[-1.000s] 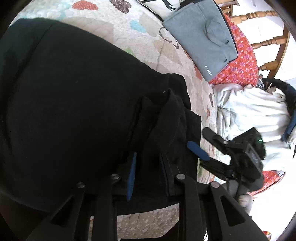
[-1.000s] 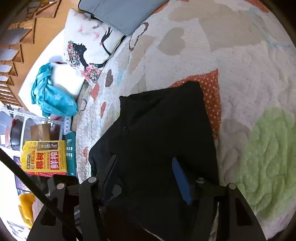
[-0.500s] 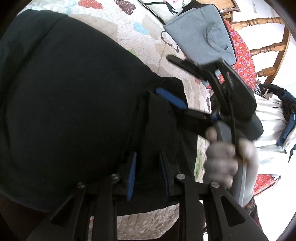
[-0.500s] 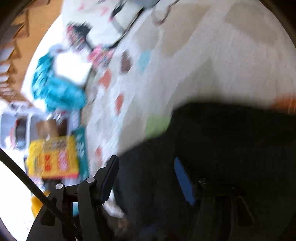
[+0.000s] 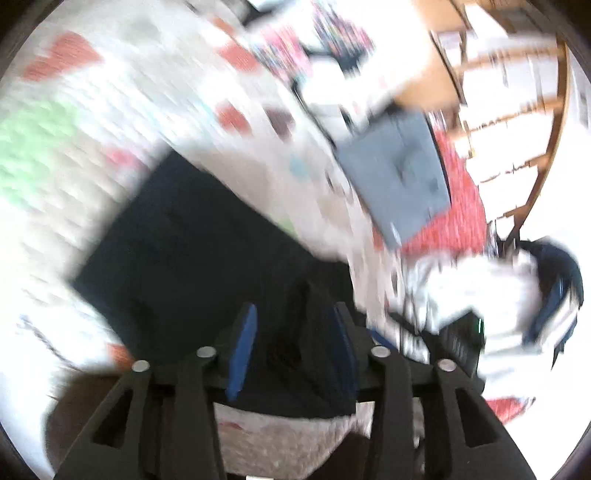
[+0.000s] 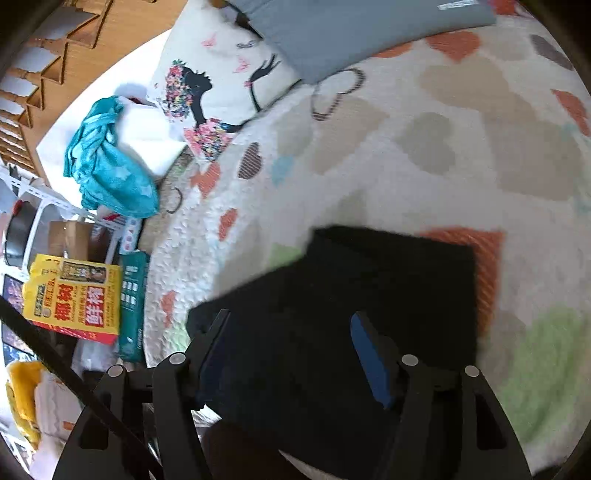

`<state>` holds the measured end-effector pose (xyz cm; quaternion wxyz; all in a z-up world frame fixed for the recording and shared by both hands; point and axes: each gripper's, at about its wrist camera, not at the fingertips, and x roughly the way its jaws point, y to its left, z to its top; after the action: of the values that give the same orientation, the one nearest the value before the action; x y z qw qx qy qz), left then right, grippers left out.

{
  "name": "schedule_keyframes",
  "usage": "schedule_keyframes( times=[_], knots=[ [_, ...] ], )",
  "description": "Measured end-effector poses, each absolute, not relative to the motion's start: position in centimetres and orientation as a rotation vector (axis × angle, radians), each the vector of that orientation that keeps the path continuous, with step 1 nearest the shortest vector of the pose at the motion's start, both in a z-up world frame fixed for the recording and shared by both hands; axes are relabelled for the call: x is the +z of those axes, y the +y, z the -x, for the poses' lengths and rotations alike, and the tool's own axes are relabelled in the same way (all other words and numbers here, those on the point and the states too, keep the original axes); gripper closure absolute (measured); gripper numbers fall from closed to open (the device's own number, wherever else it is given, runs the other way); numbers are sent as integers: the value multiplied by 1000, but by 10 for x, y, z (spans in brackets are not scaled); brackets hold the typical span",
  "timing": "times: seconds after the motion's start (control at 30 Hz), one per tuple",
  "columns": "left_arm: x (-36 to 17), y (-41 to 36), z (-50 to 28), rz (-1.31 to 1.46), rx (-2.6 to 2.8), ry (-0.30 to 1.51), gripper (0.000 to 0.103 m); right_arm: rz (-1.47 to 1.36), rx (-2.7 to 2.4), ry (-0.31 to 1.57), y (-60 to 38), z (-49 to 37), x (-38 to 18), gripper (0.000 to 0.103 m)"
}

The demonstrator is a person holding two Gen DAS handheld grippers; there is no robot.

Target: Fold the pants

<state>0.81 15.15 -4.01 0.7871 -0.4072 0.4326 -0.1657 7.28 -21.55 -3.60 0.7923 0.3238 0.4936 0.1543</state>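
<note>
Left hand-held gripper (image 5: 295, 332), fingers apart, over black pants (image 5: 207, 251).

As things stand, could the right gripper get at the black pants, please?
Probably yes: the right gripper is open, the black pants lie flat on the quilt directly between its fingers, and nothing covers them.

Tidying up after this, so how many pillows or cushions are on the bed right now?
2: the printed pillow at the bed's far-left corner and the grey cushion beside it. Others may be hidden.
</note>
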Motion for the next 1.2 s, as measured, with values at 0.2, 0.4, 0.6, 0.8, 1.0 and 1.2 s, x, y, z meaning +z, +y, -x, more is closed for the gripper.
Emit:
schedule_keyframes(
  times=[0.2, 0.4, 0.6, 0.8, 1.0, 1.2],
  knots=[
    [-53, 221, 13, 949, -181, 899, 56, -577, 405, 1083, -184, -65, -9, 32],
    [-76, 228, 12, 946, -171, 963, 56, -476, 520, 1165, -98, -85, 1, 32],
    [-100, 219, 7, 937, -201, 1036, 55, -318, 562, 1285, -6, -119, -6, 32],
    [-115, 212, -2, 965, -242, 1057, 55, -150, 477, 1439, 63, -153, -38, 32],
    [-122, 205, -7, 985, -281, 1053, 45, -39, 335, 1554, 102, -176, -70, 17],
    [-120, 199, -11, 991, -272, 1044, 43, 314, 259, 1647, 148, -178, -94, 8]
  ],
)
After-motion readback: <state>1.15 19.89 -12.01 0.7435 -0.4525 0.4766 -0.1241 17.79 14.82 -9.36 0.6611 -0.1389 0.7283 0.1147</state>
